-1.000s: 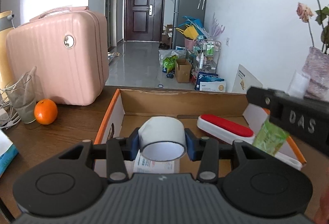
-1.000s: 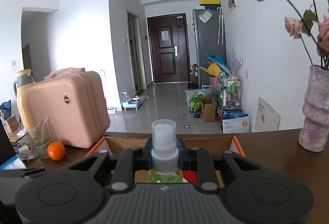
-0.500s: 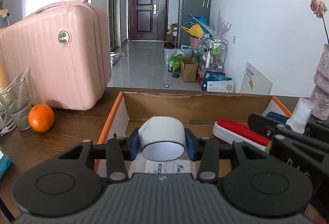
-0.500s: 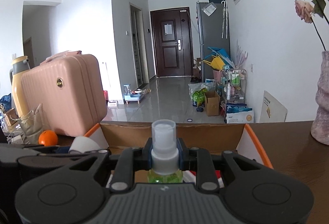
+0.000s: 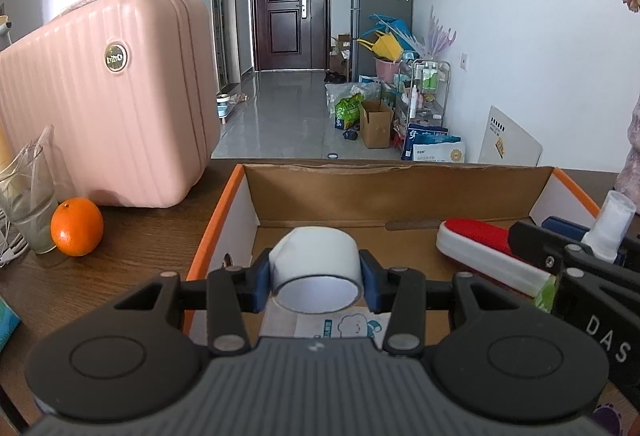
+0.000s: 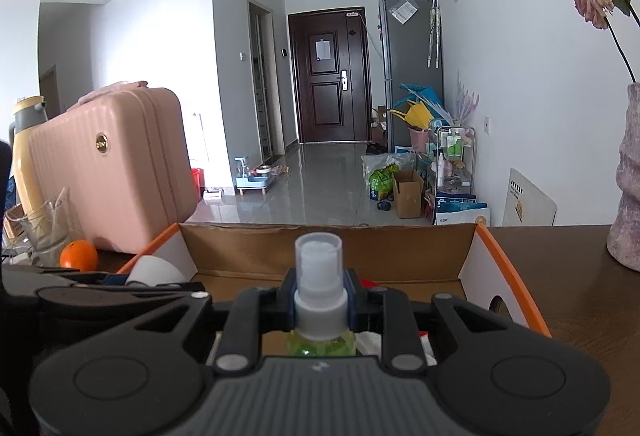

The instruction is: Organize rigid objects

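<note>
An open cardboard box (image 5: 400, 188) with orange rims sits on the dark wooden table. My left gripper (image 5: 316, 282) is shut on a white tape roll (image 5: 316, 268), held over the box's left half. My right gripper (image 6: 320, 300) is shut on the neck of a small green spray bottle (image 6: 319, 284) with a clear cap, over the box's right half. In the left wrist view the right gripper (image 5: 576, 264) and its spray bottle (image 5: 610, 226) appear at the right edge. A red and white lint brush (image 5: 480, 252) lies inside the box, and a printed white packet (image 5: 340, 324) lies under the tape roll.
A pink suitcase (image 5: 104, 108) stands left of the box, with an orange (image 5: 76, 220) and a glass (image 5: 28, 196) beside it. A yellow thermos (image 6: 24, 156) is behind the suitcase. A pinkish vase (image 6: 626, 180) with dried roses stands on the table at the right.
Both grippers sank toward the box with their loads still held. The right gripper now sits lower at the left view's right edge, with the spray bottle's cap showing above it.
</note>
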The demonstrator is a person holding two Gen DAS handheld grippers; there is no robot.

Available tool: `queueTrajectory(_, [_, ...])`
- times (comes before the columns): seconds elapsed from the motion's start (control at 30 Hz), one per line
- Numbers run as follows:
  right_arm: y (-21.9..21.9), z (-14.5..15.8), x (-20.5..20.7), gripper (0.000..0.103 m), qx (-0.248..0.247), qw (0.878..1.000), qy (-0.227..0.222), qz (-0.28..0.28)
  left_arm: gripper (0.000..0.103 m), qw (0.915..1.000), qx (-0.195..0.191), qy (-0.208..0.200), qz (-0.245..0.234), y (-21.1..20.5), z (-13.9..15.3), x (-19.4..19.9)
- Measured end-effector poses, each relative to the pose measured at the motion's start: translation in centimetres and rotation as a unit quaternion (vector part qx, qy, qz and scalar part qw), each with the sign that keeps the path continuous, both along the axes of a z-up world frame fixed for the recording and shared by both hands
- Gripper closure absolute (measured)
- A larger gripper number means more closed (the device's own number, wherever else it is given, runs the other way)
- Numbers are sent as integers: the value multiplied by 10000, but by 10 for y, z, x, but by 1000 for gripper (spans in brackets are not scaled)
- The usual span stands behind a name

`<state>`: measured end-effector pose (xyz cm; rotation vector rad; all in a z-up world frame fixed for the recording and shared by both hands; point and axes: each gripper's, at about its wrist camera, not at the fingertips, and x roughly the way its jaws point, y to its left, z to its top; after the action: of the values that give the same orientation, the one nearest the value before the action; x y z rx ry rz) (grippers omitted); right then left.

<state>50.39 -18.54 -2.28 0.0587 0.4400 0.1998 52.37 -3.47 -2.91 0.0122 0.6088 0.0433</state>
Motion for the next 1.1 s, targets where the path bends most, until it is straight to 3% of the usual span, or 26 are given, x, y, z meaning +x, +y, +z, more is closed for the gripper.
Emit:
queueTrajectory(0.2, [-3,-5,0,81,-20,10000,71,-15,57,9999,119,29,-4,-2,-4,-1])
queueTrajectory(0.3, [-2,-5,0,81,-33,10000,65,-16,44,9999,141,-24,-16,-3,-3,-5])
queueTrajectory(0.33, [-2,-4,-2,80,-26,10000,28,-36,34,9999,161,-52,-1,-3,-2,-6])
queueTrajectory(0.37, [-3,-2,-3,72,-19,10000,-1,-49,26,9998,173,-92,11,-3,-1,-7])
queueTrajectory(0.5, [-11,5,-12,37,-34,9996,-154,-245,15,9995,189,-258,67,-2,4,-14])
queueTrajectory(0.7, [-28,12,-22,5,221,9981,-312,-477,0,9987,210,-452,112,-2,11,-23])
queueTrajectory(0.77, [-30,13,-24,0,248,9978,-333,-510,0,9987,209,-464,85,-3,12,-25])
queueTrajectory(1.1, [-34,14,-33,0,257,9979,-301,-521,0,9993,73,-347,145,2,13,-29])
